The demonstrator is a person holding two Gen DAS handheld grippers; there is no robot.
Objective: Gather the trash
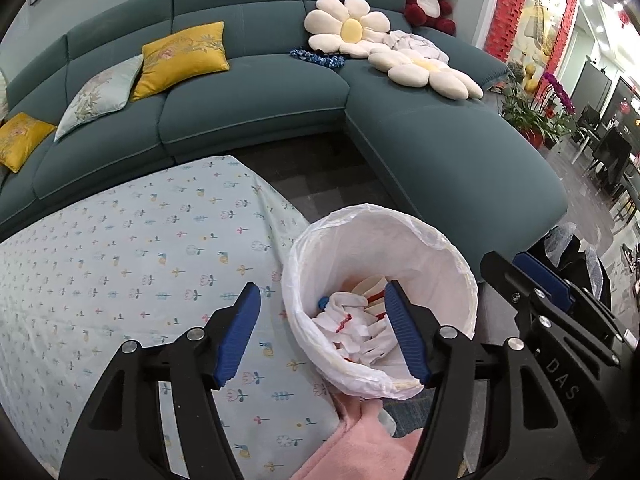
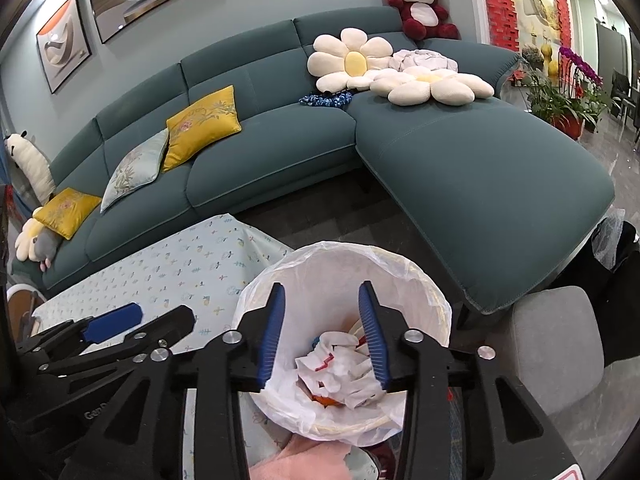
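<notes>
A round bin with a white plastic liner (image 1: 440, 248) stands beside the cloth-covered table; it also shows in the right wrist view (image 2: 416, 280). Crumpled white and red paper trash (image 1: 352, 320) lies at its bottom, seen too in the right wrist view (image 2: 340, 364). My left gripper (image 1: 322, 304) is open and empty, straddling the bin's left rim above the table edge. My right gripper (image 2: 322, 294) is open and empty, directly over the bin's mouth. The right gripper's body shows at the right of the left wrist view (image 1: 536, 300).
A table with a floral cloth (image 1: 120, 264) lies left of the bin. A teal L-shaped sofa (image 1: 248, 108) with cushions and plush toys stands behind. A grey stool (image 2: 556, 344) is right of the bin. Pink fabric (image 1: 360, 440) is below.
</notes>
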